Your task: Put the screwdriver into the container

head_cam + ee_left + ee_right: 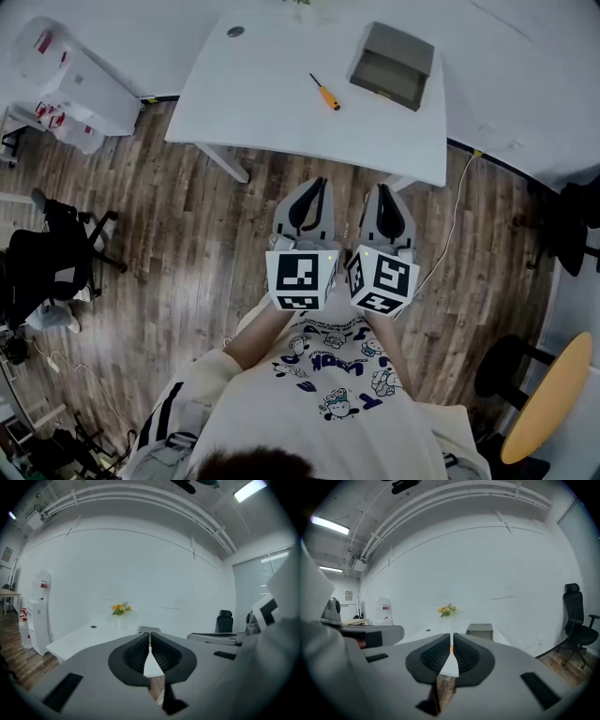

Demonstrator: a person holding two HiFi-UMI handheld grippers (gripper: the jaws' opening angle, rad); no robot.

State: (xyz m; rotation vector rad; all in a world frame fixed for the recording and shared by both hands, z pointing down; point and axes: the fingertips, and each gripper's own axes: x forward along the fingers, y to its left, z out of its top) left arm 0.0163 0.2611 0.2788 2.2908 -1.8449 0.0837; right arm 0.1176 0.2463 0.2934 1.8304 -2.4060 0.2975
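Two sets of tongs, both squeezed shut. Left tongs: tips pressed together, nothing in between. Right tongs: just the same, tips together, nothing caught. Held side by side, just beside each other, close to the body and over the wood floor. Pointed toward the bench but well short of it, touching nothing.

Out past the tips, on the white bench: the screwdriver, with an orange handle and a thin dark shaft, lying flat and all alone. Near it, off to the right and a bit farther back: the container, a grey box with an open top. Looks empty inside, as far as can be seen. Apart from the screwdriver, not touching it. Seen again from the right tongs as a low grey box on the bench. Yellow and orange flowers at the far edge of the bench, by the white wall.

None of the job done yet, by the look of it. Screwdriver not picked up and not in the container.

Lots left to do, most likely:
- Get close to the bench.
- Open one set of tongs and close it on the orange handle.
- Lift the screwdriver and carry it over the open box.
- Let go.

Probably a job for just one set of tongs, with the other kept out of the way.
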